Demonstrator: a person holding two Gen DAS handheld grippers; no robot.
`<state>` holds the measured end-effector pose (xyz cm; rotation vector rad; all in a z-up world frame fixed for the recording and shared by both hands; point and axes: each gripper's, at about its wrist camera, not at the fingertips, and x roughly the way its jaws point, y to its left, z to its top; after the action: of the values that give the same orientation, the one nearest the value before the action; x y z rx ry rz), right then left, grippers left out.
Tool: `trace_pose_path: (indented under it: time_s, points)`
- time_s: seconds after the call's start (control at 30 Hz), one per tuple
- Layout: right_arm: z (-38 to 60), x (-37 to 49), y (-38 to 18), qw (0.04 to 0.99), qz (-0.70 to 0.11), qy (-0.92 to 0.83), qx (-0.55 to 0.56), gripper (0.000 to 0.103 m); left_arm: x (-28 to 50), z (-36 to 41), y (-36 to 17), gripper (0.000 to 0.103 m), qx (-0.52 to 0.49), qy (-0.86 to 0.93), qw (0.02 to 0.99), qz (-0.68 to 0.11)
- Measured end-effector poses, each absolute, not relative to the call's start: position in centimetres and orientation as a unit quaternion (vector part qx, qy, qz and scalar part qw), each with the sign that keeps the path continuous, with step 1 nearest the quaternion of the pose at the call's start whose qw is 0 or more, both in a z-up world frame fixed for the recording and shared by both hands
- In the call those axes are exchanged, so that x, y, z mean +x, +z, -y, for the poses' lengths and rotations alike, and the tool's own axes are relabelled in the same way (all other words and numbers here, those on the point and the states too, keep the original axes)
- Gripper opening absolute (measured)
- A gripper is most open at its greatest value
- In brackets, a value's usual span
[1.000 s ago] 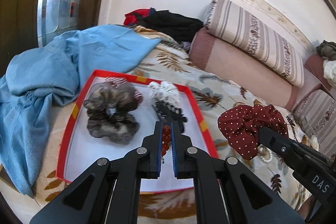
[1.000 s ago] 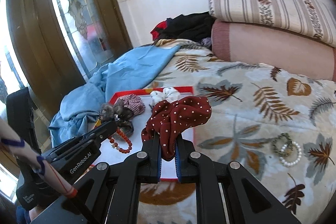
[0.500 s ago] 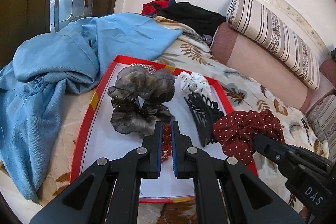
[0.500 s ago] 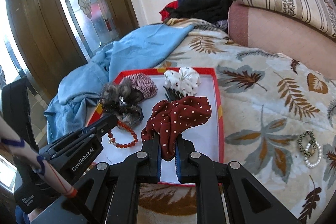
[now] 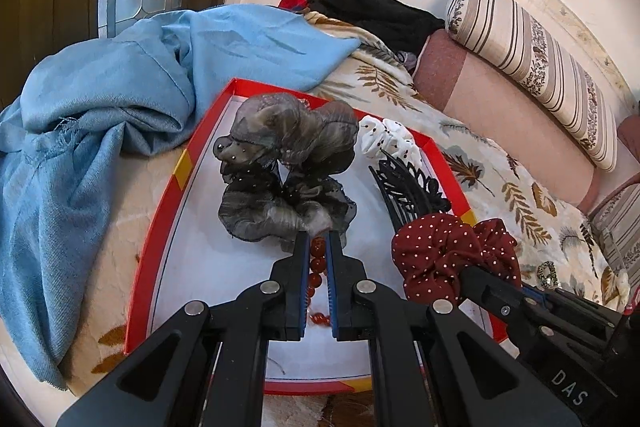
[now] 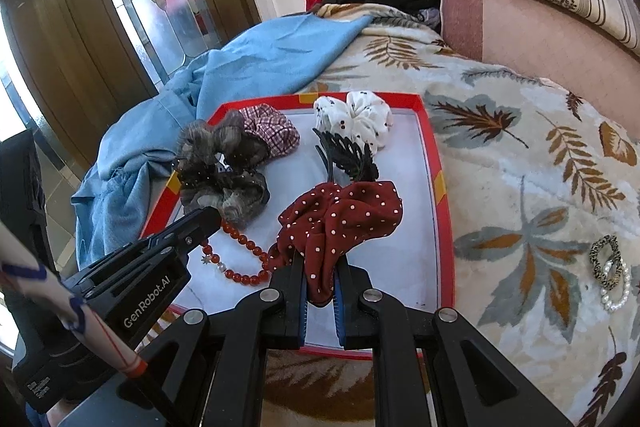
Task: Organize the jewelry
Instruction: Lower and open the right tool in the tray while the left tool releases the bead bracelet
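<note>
Evidently both loads hang over the red tray for dropping: left gripper fingers clenched on the red bead bracelet, right gripper grasping the polka-dot scrunchie

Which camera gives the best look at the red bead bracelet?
The right wrist view: the red bead bracelet shows nearly whole, hanging from the left gripper down onto the tray. The left wrist view shows only a few beads between that gripper's own fingers.
</note>
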<state>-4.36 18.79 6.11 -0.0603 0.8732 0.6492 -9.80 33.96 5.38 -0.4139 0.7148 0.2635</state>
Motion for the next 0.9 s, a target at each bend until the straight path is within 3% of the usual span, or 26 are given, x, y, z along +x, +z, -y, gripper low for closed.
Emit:
trace_pose_path:
  time_s: [0.9]
  points:
    - [-21.4,-1.1,3.6,0.840,-0.457,0.291,-0.030,0.012,-8.0,-36.3,3.3,0.007,-0.218,0.140,0.892,-0.370]
